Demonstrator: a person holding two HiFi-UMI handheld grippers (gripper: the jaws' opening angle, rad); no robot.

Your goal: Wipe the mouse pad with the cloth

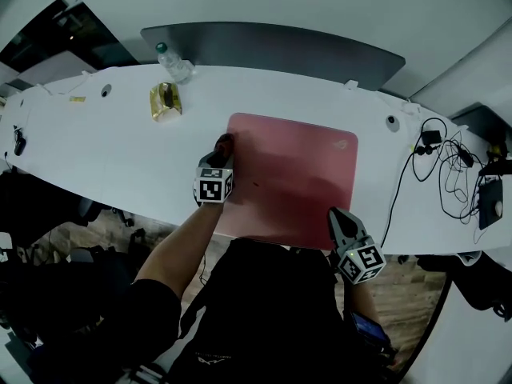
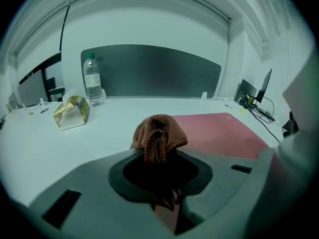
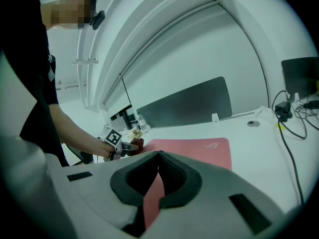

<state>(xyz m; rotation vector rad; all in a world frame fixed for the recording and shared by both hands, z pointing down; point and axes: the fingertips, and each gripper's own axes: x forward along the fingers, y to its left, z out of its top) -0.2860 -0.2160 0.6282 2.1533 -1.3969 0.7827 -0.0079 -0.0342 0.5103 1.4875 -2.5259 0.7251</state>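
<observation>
A pink-red mouse pad (image 1: 292, 178) lies in the middle of the white table (image 1: 104, 150). My left gripper (image 1: 223, 147) is at the pad's left edge, shut on a bunched brown cloth (image 1: 225, 142). In the left gripper view the cloth (image 2: 158, 132) bulges up from between the jaws, with the pad (image 2: 222, 131) to its right. My right gripper (image 1: 335, 214) hangs over the pad's front right edge, shut with its tips touching and nothing in them. The right gripper view shows the pad (image 3: 199, 149) ahead, with the left gripper (image 3: 125, 146) and cloth (image 3: 137, 144) at its far left side.
A water bottle (image 1: 172, 62) and a gold foil packet (image 1: 166, 101) stand at the back left. Black cables (image 1: 448, 166) and a dark device (image 1: 488, 202) lie at the right end. A grey partition (image 1: 272, 42) runs behind the table.
</observation>
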